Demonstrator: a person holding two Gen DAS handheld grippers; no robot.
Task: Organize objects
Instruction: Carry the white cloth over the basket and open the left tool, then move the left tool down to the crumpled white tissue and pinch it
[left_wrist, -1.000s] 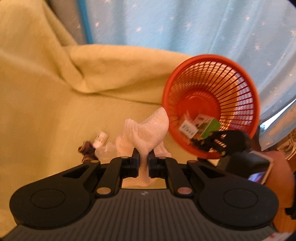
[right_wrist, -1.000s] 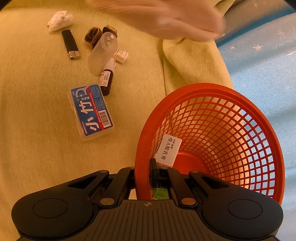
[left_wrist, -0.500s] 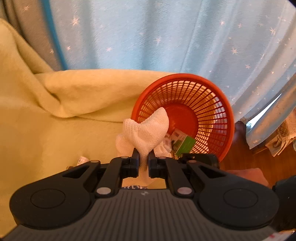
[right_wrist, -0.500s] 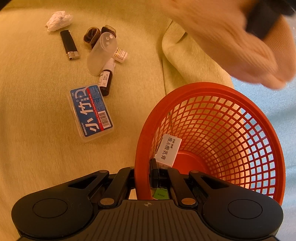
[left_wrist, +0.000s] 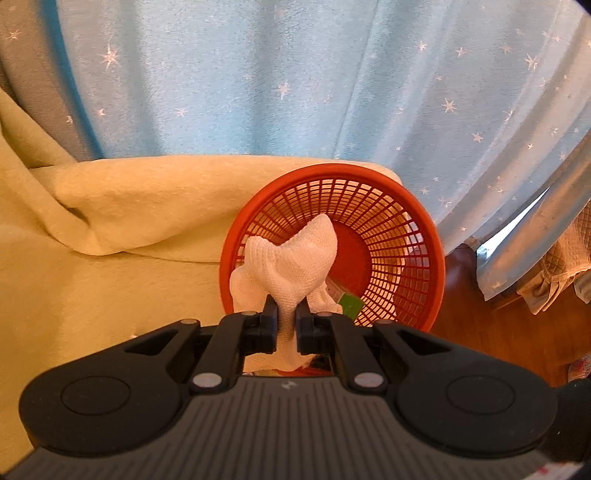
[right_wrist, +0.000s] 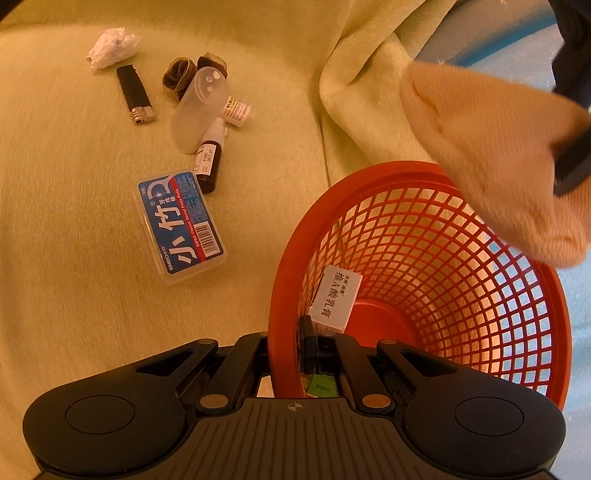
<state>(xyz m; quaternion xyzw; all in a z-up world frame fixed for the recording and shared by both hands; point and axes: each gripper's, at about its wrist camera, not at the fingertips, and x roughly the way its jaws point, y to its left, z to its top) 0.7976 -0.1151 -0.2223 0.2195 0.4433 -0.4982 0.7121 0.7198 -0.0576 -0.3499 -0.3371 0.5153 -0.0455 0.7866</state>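
My left gripper (left_wrist: 286, 310) is shut on a white knitted cloth (left_wrist: 295, 258), which stands up in front of the mouth of an orange-red mesh basket (left_wrist: 406, 221). The basket is tipped toward the left wrist camera. A green box (left_wrist: 350, 305) lies inside it. In the right wrist view, my right gripper (right_wrist: 289, 336) is shut on the near rim of the basket (right_wrist: 443, 258), with one finger inside and one outside. A white box (right_wrist: 336, 299) rests against the inner wall. A blurred hand (right_wrist: 498, 166) hovers over the far rim.
On the yellow blanket (right_wrist: 74, 258) to the left of the basket lie a blue floss box (right_wrist: 181, 225), a dark dropper bottle (right_wrist: 208, 162), a clear plastic cap (right_wrist: 197, 110), a black lighter (right_wrist: 135, 94), a crumpled tissue (right_wrist: 112, 48) and a brown hair tie (right_wrist: 181, 74). A blue star-patterned curtain (left_wrist: 295, 92) hangs behind.
My left gripper has carried the cloth to the right, from beside the basket to in front of its mouth. The hand has moved right and down over the rim. The right gripper still holds the rim.
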